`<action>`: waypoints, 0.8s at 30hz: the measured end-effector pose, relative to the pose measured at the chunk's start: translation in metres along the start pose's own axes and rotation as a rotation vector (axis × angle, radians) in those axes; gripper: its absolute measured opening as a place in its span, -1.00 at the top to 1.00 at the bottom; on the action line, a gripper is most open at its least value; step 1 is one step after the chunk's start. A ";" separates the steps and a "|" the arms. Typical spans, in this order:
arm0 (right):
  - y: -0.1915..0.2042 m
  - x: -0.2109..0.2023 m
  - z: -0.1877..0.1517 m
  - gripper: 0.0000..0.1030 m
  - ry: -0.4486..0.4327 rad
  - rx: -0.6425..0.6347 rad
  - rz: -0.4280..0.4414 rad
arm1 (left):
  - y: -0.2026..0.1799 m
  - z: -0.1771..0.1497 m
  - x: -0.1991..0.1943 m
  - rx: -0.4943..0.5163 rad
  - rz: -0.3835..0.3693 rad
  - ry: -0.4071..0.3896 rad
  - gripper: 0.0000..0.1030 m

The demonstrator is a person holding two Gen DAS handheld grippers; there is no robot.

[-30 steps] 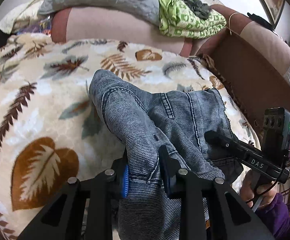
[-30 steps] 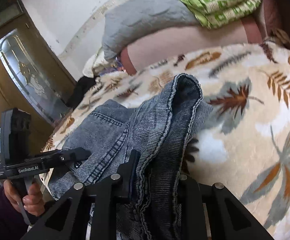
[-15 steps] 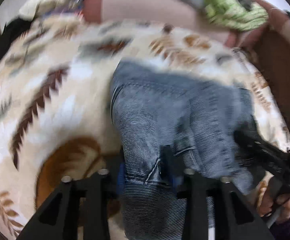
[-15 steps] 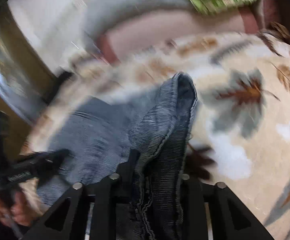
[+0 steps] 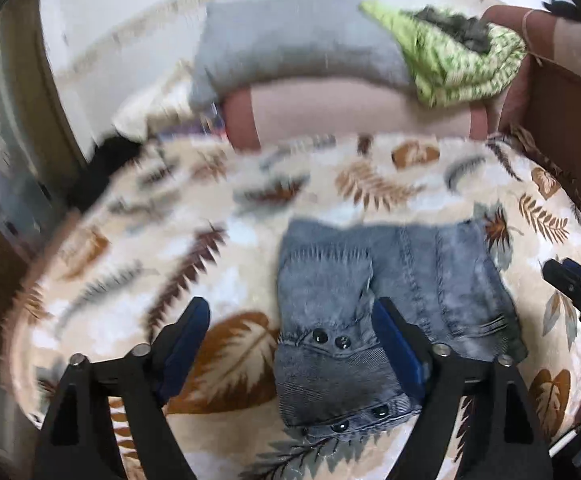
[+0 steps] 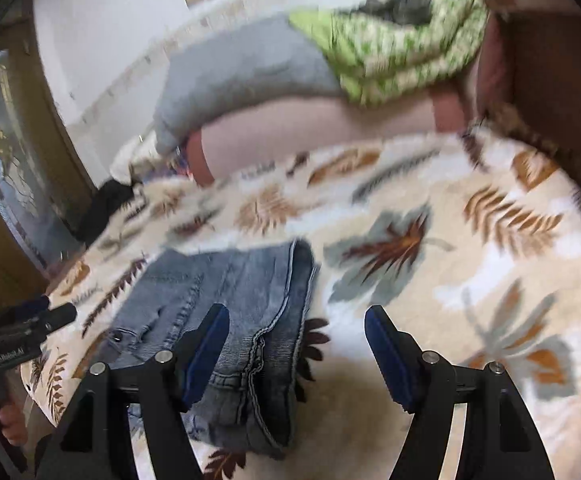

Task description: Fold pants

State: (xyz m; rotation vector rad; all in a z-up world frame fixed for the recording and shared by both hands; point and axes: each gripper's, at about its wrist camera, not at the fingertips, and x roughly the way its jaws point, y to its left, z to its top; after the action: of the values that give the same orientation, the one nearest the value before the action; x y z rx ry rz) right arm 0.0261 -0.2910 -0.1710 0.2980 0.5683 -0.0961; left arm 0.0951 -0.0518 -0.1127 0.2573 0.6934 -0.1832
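- Both tongs, left (image 5: 290, 340) and right (image 6: 296, 344), had just spread wide, dropping the jeans (image 5: 374, 304) folded on the blanket (image 5: 390, 184).
- Near layers might spring open; stiff denim, nothing pinning them.

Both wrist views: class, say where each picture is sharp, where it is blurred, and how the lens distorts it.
Left wrist view: folded jeans and near leaf blanket fairly sharp; far pillow smeared; dark corners, curved edges. Right wrist view: blur throughout, worst on the green cloth; the door bows with fisheye bending.
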 end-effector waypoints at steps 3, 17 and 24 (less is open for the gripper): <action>0.003 -0.034 -0.002 -0.43 -0.088 -0.035 -0.044 | -0.014 0.004 -0.032 0.015 0.051 -0.078 -0.74; 0.060 -0.111 -0.023 -0.48 -0.222 -0.156 -0.130 | -0.013 0.002 -0.114 -0.037 0.086 -0.226 -0.75; 0.091 -0.120 -0.017 -0.50 -0.191 -0.205 -0.165 | -0.002 -0.002 -0.117 -0.045 0.097 -0.238 -0.76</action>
State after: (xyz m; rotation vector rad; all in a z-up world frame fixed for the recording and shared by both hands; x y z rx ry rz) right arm -0.0675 -0.1980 -0.0966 0.0410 0.4078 -0.2218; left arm 0.0048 -0.0436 -0.0383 0.2210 0.4469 -0.1031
